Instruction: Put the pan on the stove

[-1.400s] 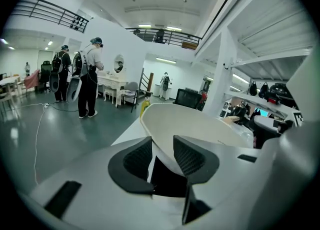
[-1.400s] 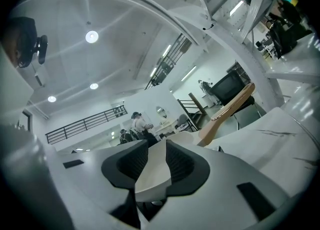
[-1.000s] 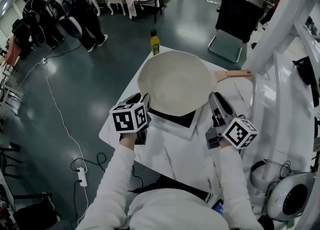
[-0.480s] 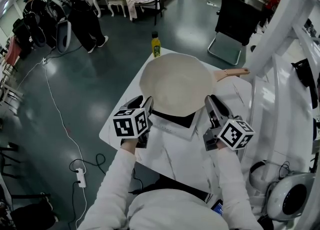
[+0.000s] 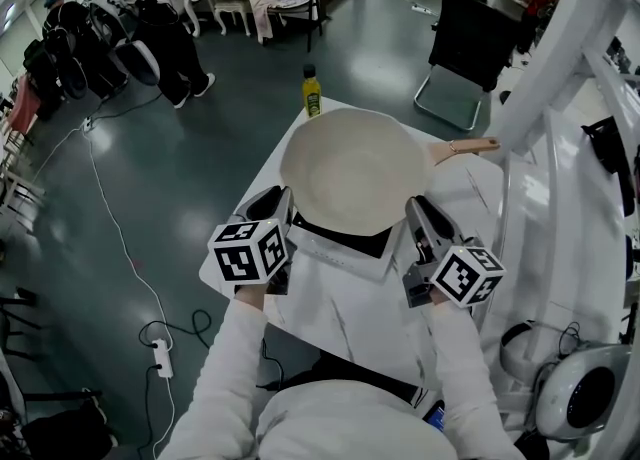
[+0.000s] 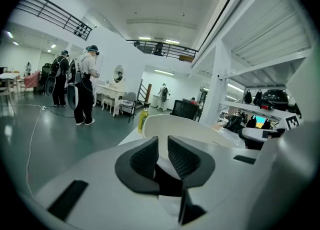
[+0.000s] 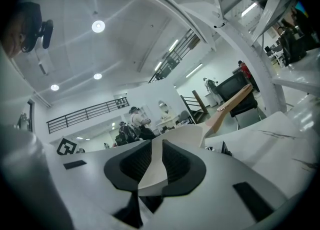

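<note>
Head view: the cream round metal pan [image 5: 350, 168] lies over the black-topped stove [image 5: 345, 240].

Left gripper view: my left gripper [image 6: 163, 146] pinches its near rim.

Right gripper view: my right gripper [image 7: 156, 156] clamps the rim too.

I judge it stiff, weighty and slick-lipped; opposite rim holds suit it.

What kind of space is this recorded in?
Probably a big open studio or lab hall, not a kitchen: stove on a lone table, wide polished floor, mezzanine railing overhead.
</note>
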{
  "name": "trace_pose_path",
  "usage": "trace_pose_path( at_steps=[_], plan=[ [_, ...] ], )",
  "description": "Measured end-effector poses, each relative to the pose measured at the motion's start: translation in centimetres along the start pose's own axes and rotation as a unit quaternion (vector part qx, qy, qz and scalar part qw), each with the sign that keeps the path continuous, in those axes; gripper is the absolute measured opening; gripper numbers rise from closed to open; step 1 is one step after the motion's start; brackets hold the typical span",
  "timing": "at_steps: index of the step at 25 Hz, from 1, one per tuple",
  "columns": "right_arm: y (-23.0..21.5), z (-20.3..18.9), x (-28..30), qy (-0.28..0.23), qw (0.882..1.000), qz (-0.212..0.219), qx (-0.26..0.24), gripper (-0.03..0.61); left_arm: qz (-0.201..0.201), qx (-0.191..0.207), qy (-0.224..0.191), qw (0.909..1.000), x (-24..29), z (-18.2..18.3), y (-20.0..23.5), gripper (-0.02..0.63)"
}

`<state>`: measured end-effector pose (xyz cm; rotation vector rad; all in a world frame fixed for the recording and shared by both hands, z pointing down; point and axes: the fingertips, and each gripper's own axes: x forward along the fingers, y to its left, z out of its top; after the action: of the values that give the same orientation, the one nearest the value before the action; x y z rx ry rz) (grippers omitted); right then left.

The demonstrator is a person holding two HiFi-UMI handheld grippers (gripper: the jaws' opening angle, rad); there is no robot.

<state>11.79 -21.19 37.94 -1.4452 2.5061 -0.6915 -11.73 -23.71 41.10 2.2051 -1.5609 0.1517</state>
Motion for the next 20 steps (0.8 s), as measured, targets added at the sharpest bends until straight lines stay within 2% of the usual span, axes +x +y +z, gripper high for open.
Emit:
trace_pose_path(
  at_steps=[4, 8, 15, 20],
  plan=[
    [0.6, 0.0, 0.0, 0.0, 1.0, -0.004, -0.027, 0.059, -0.01, 0.0, -0.023, 0.9997, -0.6, 1.1, -0.4, 0.049],
    [1.4, 0.1, -0.1, 0.006, 0.998, -0.006, -0.057, 0.029, -0.011, 0.019, -0.041, 0.9989, -1.0, 1.8, -1.0, 0.027],
    [3.1, 0.0, -0.7, 0.008, 0.994, -0.006, -0.11, 0.028, -0.016, 0.053, -0.066, 0.9963, -2.0, 2.1, -1.8, 0.017],
    [3.3, -0.1, -1.6, 0.002, 0.992, -0.015, -0.122, 0.027, -0.015, 0.07, -0.073, 0.9948, -2.5, 1.7, -2.3, 0.017]
  ],
)
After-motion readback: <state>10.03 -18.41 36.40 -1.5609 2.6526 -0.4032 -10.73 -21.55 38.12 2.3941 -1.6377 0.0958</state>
